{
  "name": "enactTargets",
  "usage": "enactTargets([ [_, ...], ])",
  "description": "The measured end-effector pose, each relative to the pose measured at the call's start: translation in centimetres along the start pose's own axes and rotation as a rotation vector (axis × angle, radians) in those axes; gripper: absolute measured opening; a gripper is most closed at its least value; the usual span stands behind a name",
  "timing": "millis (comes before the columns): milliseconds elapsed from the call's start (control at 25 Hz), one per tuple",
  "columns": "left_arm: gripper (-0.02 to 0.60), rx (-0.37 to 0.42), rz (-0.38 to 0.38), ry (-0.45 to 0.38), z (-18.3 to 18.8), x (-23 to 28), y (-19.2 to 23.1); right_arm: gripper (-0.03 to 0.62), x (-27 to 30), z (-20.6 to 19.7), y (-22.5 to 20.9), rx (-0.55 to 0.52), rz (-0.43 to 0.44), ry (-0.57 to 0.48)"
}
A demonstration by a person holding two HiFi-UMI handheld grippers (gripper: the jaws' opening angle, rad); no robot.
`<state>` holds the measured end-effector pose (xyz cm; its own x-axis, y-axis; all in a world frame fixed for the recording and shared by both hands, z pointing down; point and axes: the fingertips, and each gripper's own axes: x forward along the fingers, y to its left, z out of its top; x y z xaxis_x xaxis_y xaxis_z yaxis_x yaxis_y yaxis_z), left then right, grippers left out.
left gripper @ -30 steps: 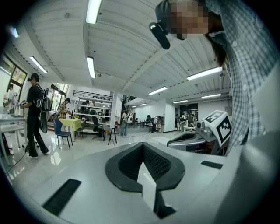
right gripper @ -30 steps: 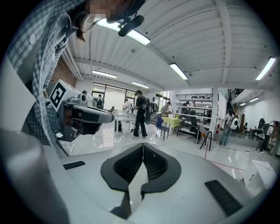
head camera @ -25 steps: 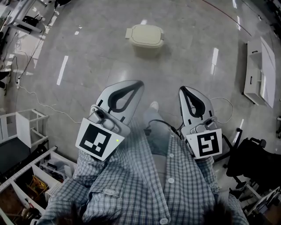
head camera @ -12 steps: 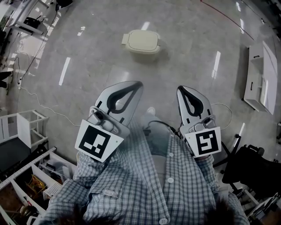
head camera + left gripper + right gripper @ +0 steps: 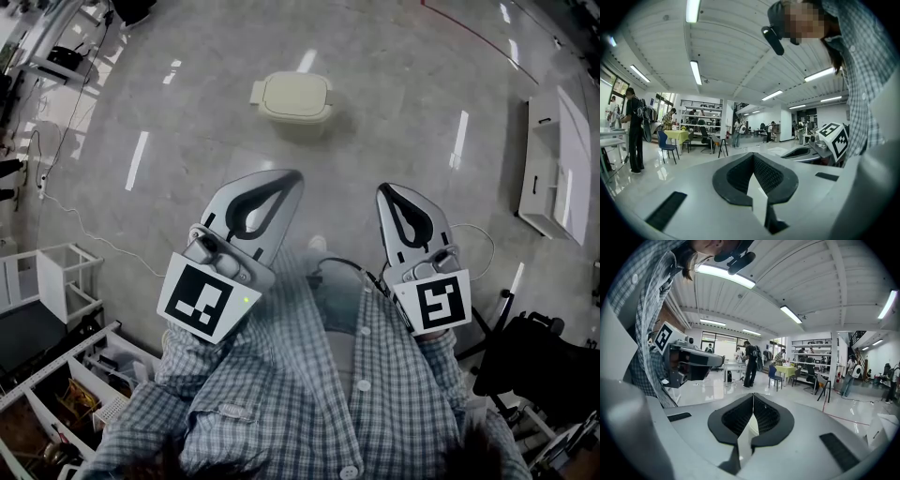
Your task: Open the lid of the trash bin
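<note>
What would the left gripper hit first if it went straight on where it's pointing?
Nothing close, it seems: the left gripper points level across open floor toward distant chairs. The trash bin sits lower, likely under that line.

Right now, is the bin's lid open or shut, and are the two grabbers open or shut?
trash bin: upright, ahead of both grippers, nothing touching it
lid: shut, lying flat on the bin
left gripper: jaws together, holding nothing
right gripper: jaws together, holding nothing
</note>
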<state>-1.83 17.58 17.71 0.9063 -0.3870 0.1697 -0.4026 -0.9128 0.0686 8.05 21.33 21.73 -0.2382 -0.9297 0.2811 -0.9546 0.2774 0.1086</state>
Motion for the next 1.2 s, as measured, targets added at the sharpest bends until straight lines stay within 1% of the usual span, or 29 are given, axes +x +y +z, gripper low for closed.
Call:
enactTargets([
  [80,0.005,-0.015,0.002,-0.009,0.2,0.2,0.1,0.018,-0.1,-0.1,-0.2,0.002,0.000,0.001],
  [320,0.005,0.005,0.003,-0.003,0.7,0.7,-0.3,0.018,-0.5,-0.4,-0.7,0.015,0.002,0.002],
  [640,0.005,-0.006,-0.003,-0.004,0.7,1.1,-0.3,0.018,-0.5,-0.5,-1.2,0.015,-0.012,-0.006],
  [760,0.005,-0.001,-0.011,-0.027,0.9,1.4,0.1,0.018,-0.3,-0.5,-1.4,0.011,-0.019,0.000],
  [840,0.005,0.000,-0.015,-0.028,0.8,1.7,0.5,0.018,0.1,-0.5,-1.6,0.004,-0.022,0.007],
  [1000,0.005,-0.015,-0.015,-0.051,1.0,2.7,1.7,0.018,1.0,-0.5,-2.0,0.001,-0.022,0.025],
  [1200,0.005,-0.033,-0.018,-0.010,0.4,3.8,3.4,0.018,2.9,-0.5,-2.9,0.000,-0.020,0.046],
])
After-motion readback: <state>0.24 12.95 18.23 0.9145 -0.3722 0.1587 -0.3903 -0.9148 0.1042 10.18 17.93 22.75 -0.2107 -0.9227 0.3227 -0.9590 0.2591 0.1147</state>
